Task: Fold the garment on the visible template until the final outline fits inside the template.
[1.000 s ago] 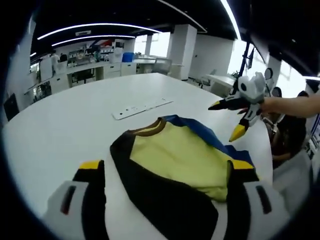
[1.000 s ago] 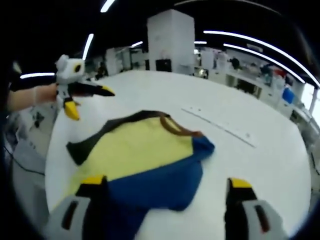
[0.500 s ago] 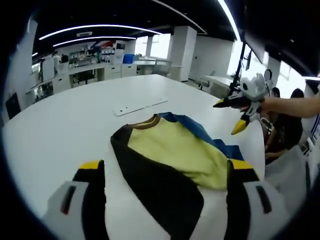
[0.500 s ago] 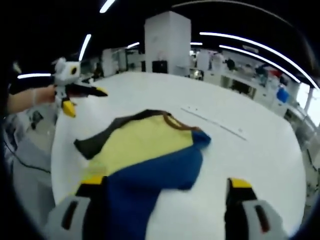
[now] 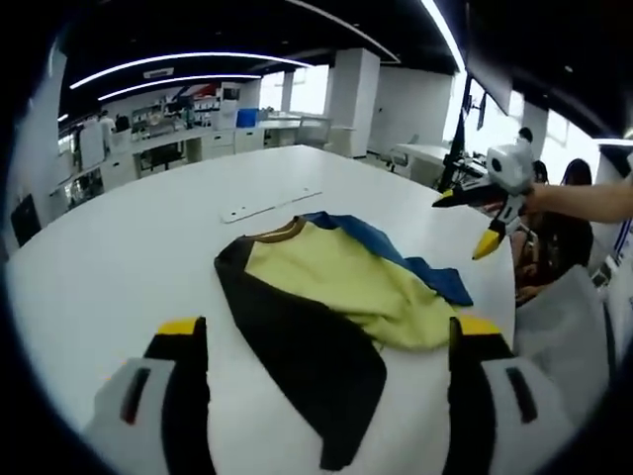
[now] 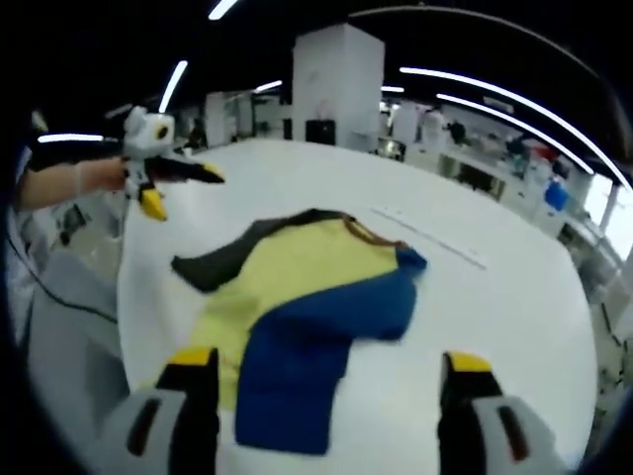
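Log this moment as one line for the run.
shirt flat on table, unfolded | left gripper open, above shirt | right gripper open, above shirt | strip beyond collar

A large white table (image 5: 119, 257) with a rounded edge carries a garment (image 5: 331, 297) lying flat on it, spread in yellow, black and blue panels with a brown collar. Beyond the collar, toward twelve o'clock in the left gripper view, a long white strip (image 5: 269, 205) lies flat on the tabletop, apart from the cloth.
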A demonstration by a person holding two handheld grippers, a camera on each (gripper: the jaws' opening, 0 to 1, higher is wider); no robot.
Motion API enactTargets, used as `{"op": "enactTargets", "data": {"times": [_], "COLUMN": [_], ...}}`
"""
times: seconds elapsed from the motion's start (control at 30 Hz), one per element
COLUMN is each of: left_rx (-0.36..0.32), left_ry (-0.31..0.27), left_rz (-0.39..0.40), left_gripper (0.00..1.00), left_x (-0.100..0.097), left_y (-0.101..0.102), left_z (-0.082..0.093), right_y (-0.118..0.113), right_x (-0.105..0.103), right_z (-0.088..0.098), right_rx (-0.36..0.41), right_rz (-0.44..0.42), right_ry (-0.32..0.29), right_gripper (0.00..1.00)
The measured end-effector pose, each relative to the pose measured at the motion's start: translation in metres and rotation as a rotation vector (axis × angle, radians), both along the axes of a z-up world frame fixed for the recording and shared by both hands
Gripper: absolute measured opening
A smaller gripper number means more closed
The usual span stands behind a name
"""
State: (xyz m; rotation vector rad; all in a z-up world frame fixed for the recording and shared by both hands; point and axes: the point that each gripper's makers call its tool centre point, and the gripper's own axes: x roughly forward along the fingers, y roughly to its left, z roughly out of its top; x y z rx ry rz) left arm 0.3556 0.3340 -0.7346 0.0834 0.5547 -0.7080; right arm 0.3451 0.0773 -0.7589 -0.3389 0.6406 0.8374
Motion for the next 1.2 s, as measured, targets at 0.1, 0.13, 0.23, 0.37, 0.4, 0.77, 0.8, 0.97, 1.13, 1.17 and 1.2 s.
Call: {"op": "enactTargets", "data": {"times": [0.1,0.13,0.23,0.37,0.4,0.77,0.8,0.97,1.13,1.17,1.2], "left_rx": [-0.007,-0.010,-0.005,-0.004,-0.001,-0.010,-0.010,-0.010,-0.005,-0.006,-0.007], "left_ry": [-0.001,-0.001,0.002,0.008,0.007,0.012,0.012,0.025,0.047,0.047,0.048], "left_rz": [0.000,0.002,-0.004,-0.008,-0.007,0.005,0.006,0.014,0.018,0.019,0.021], "left_gripper": [0.99,0.99,0.99,0.98,0.98,0.97,0.97,0.96,0.96,0.96,0.96], "left_x": [-0.007,-0.007,-0.012,-0.014,-0.016,-0.023,-0.023,-0.026,-0.032,-0.033,-0.033], "left_y": [-0.002,-0.001,-0.003,0.000,0.000,0.001,0.001,0.003,0.005,0.005,0.006], "left_z": [0.000,-0.001,-0.003,-0.007,-0.007,-0.005,-0.005,-0.012,-0.022,-0.023,-0.023], "right_y": [0.000,0.001,0.001,0.004,0.005,0.002,0.002,-0.001,-0.001,0.000,0.000], "right_x": [-0.013,-0.017,-0.026,-0.041,-0.045,-0.074,-0.075,-0.075,-0.076,-0.076,-0.077], "right_z": [-0.001,-0.001,-0.005,-0.013,-0.015,-0.057,-0.059,-0.074,-0.085,-0.087,-0.087], "right_rx": [-0.023,-0.021,-0.021,-0.036,-0.038,-0.145,-0.145,-0.148,-0.169,-0.170,-0.169], "right_rz": [0.018,0.022,0.032,0.068,0.081,0.164,0.167,0.149,0.151,0.156,0.158], "right_ry": [-0.017,-0.022,-0.029,-0.045,-0.047,-0.019,-0.016,-0.001,0.010,0.010,0.010], "right_gripper": [0.87,0.85,0.79,0.69,0.69,0.47,0.44,0.31,0.21,0.18,0.15]}}
